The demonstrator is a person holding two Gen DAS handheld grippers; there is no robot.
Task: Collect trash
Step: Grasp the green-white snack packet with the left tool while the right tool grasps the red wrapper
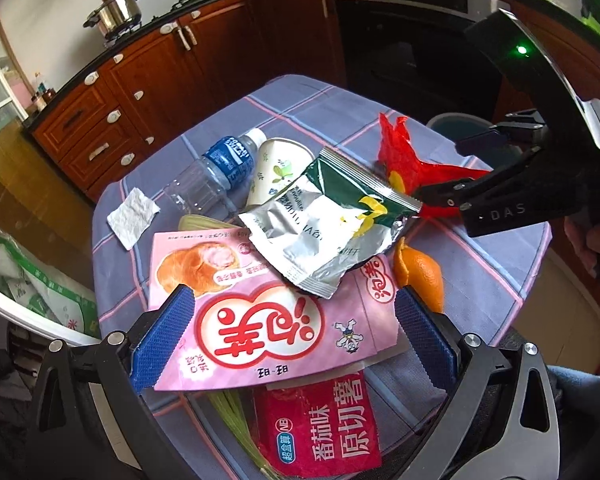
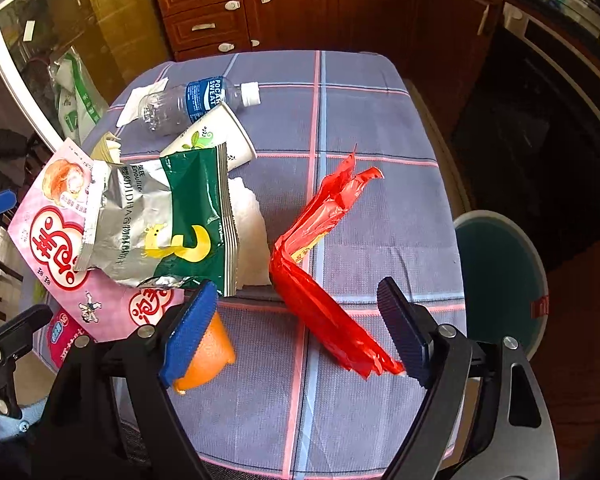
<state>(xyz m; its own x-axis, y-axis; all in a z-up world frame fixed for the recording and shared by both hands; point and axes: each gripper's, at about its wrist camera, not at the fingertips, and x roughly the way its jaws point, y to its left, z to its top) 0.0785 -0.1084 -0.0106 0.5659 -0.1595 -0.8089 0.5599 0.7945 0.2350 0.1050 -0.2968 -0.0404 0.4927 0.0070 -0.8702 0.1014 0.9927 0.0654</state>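
Hidden: Because the silver bag (image 1: pixel 324 224) lies on top, the pink bag (image 1: pixel 260 320) shows only partly.
Left fingers (image 1: pixel 168 336): spread wide around it.
Right fingers (image 2: pixel 192 332): spread wide around the red wrapper (image 2: pixel 324 280).

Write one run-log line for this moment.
left gripper: open, over pink bag | right gripper: open, around red wrapper | bin: beside table

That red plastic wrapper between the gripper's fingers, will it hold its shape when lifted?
Probably not: the red wrapper looks like thin, creased film, so it should flop and sag. It likely weighs almost nothing. Its glossy surface may slip unless the open right gripper pinches firmly.
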